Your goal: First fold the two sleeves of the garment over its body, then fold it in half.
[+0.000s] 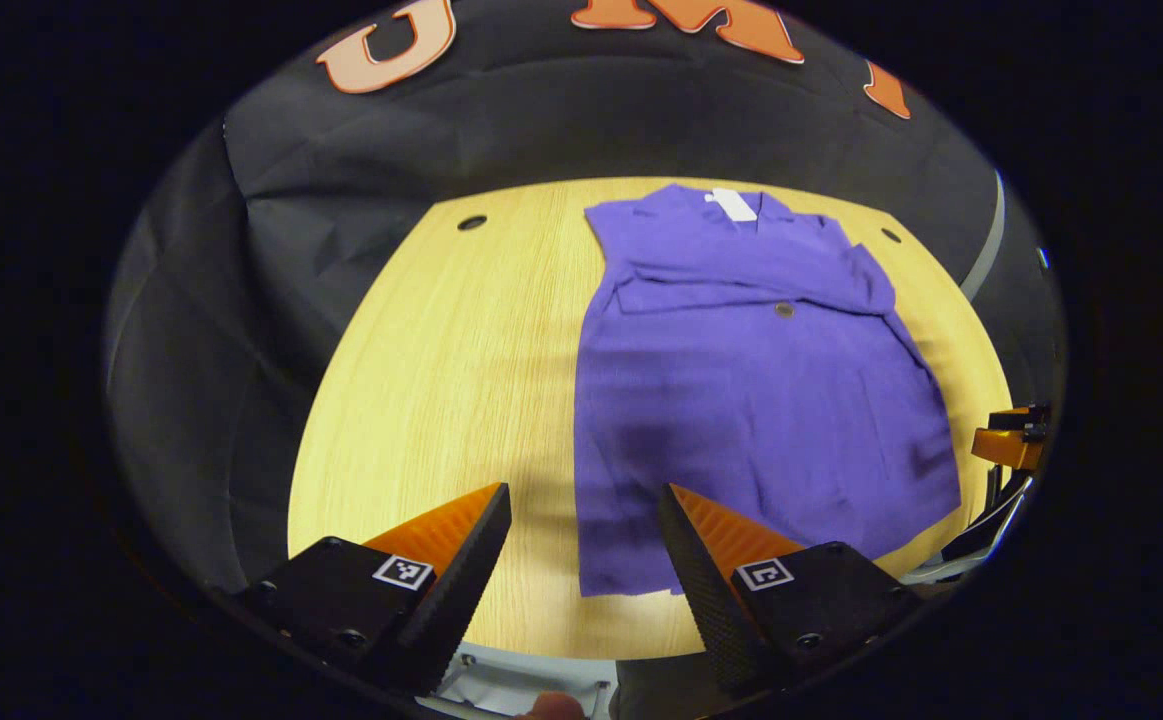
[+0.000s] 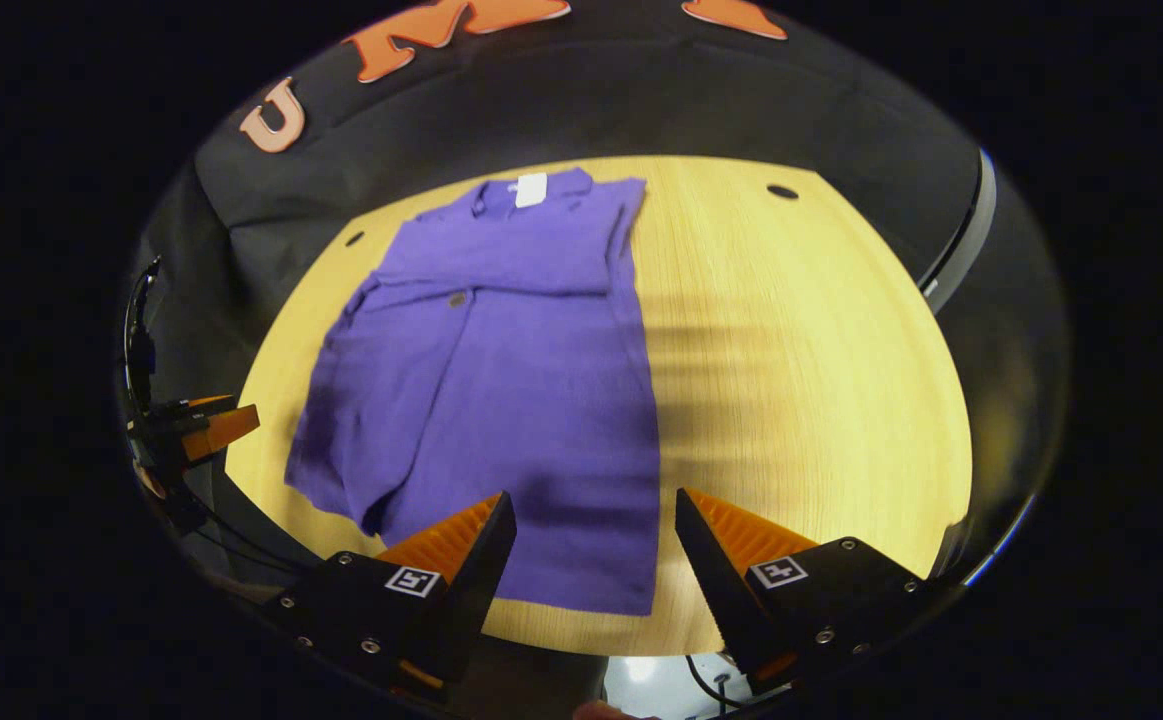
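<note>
Judging from how the purple polo shirt lies on the wooden desk, the sleeve-folding step appears finished: both sleeves are seen drawn across the chest below the collar, where a white label shows, and the body is spread flat with its hem toward the near desk edge. The fold in half is therefore taken to be the step in hand, not yet begun. For it, the two hem corners would need to be pinched, one by each claw, lifted together and carried up to the collar so that the edges meet squarely. The left claw is held above the near desk edge with its jaws set wide and nothing between them, aimed at the hem's left corner. The right claw is likewise held wide and empty, poised over the hem's right corner. Neither claw is touching the cloth.
</note>
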The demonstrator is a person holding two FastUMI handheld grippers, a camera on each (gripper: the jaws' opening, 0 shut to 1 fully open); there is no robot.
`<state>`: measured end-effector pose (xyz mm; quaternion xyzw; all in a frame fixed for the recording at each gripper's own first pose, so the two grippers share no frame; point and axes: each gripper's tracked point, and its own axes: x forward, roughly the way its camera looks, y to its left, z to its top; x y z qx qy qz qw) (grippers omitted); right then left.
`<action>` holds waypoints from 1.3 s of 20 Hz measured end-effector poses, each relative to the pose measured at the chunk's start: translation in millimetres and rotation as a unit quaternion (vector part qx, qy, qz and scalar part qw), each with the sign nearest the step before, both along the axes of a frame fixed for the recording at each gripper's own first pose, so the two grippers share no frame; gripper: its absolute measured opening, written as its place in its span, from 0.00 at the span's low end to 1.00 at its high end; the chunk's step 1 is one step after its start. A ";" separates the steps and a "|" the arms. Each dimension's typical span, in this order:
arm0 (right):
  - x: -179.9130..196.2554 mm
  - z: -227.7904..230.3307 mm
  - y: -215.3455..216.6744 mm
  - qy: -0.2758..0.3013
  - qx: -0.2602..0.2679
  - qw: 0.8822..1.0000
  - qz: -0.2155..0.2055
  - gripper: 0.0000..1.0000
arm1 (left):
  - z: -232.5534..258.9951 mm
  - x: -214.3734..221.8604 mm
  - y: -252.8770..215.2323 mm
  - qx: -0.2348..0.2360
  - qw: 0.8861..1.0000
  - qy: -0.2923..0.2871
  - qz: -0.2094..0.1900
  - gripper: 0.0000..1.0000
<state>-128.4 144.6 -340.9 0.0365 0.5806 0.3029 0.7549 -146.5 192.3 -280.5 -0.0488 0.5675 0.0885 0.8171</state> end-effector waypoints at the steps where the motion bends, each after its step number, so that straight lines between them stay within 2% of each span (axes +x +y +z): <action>1: -3.8 -6.3 -0.9 0.011 -0.008 1.000 0.000 0.97 | -7.4 -6.7 -0.2 0.000 1.000 0.012 -0.002 0.94; 7: -41.3 -31.4 -7.6 0.070 -0.039 0.997 0.006 0.97 | -49.2 -39.1 -11.3 -0.019 0.997 0.075 -0.019 0.94; 12: -54.6 -45.2 -9.6 0.095 -0.062 0.993 0.009 0.97 | -73.5 -50.7 -18.3 -0.049 0.992 0.115 -0.012 0.94; 16: -54.3 -45.8 -7.7 0.091 -0.075 0.993 0.022 0.96 | -76.3 -50.9 -18.3 -0.073 0.989 0.131 -0.005 0.94; 18: -56.8 -44.3 -4.1 0.094 -0.081 0.992 0.034 0.93 | -78.4 -52.7 -18.8 -0.099 0.983 0.152 0.008 0.93; 21: -60.5 -46.0 -1.2 0.102 -0.093 0.989 0.049 0.73 | -81.6 -50.0 -19.7 -0.110 0.976 0.186 -0.012 0.89; 22: -61.2 -44.5 3.7 0.112 -0.086 0.989 0.047 0.68 | -82.6 -48.0 -22.4 -0.118 0.973 0.198 -0.009 0.82; 24: -63.4 -41.3 11.8 0.135 -0.066 0.988 0.029 0.42 | -81.1 -46.6 -28.8 -0.133 0.967 0.215 0.000 0.44; 25: -61.8 -41.4 12.8 0.145 -0.061 0.987 0.016 0.30 | -81.4 -45.7 -32.5 -0.143 0.965 0.219 0.001 0.40; 26: -61.0 -41.1 14.8 0.154 -0.054 0.987 0.002 0.24 | -82.8 -43.5 -35.7 -0.152 0.964 0.220 0.006 0.25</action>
